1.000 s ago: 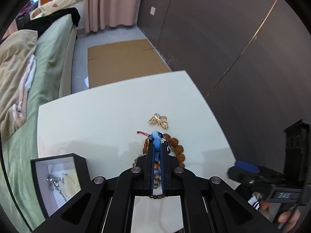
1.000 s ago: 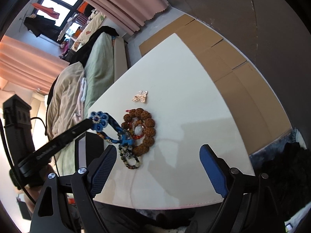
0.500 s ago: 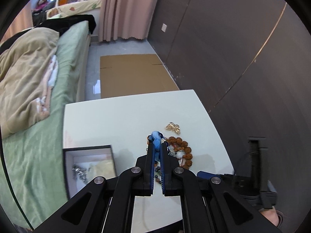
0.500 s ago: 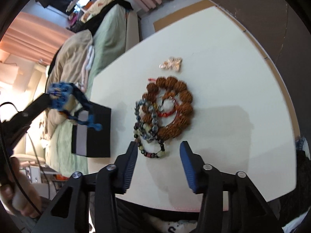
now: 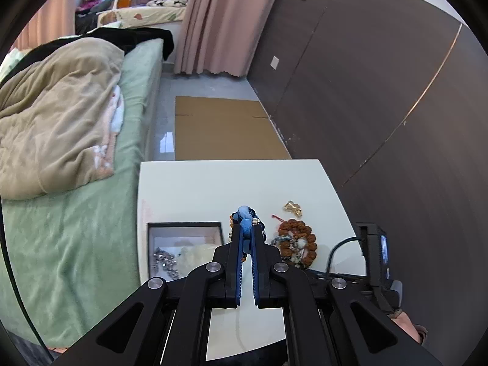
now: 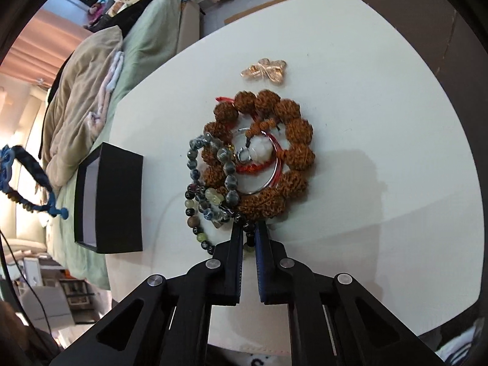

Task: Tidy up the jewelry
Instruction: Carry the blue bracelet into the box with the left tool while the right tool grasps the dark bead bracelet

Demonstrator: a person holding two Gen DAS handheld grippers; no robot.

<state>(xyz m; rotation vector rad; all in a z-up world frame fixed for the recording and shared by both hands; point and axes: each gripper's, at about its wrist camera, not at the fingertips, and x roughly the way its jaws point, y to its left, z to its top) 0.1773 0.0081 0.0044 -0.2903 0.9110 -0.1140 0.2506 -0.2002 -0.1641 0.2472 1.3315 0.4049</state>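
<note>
Your left claw point(image 5: 246, 228) is pinching the blue bracelet point(image 5: 245, 213), its jaws pressed together on the blue ornament with the rest of the strand hanging behind the fingers. In the right wrist view the same bracelet dangles in the air at the far left edge, above the green bed point(image 6: 152, 27) and well apart from the table point(image 6: 381, 122).

Your right claw point(image 6: 250, 228) has just been closing, and its jaws now stand nearly together on the near end of the dark bead strand point(image 6: 195, 213), with a black bead between the tips. That strand lies at the near edge of the jewelry pile, touching the brown seed bracelet point(image 6: 292, 140) and the grey bead bracelet point(image 6: 225, 161). Inside the brown ring sit a white bead point(image 6: 259, 151), a red cord and a thin metal hoop.

The gold butterfly brooch point(image 6: 264, 69) lies on the table just beyond the pile, apart from it.

The black box point(image 5: 184, 238) stands open on the table's left side beside the bed, holding a silver chain point(image 5: 164, 260) and a pale cloth.
</note>
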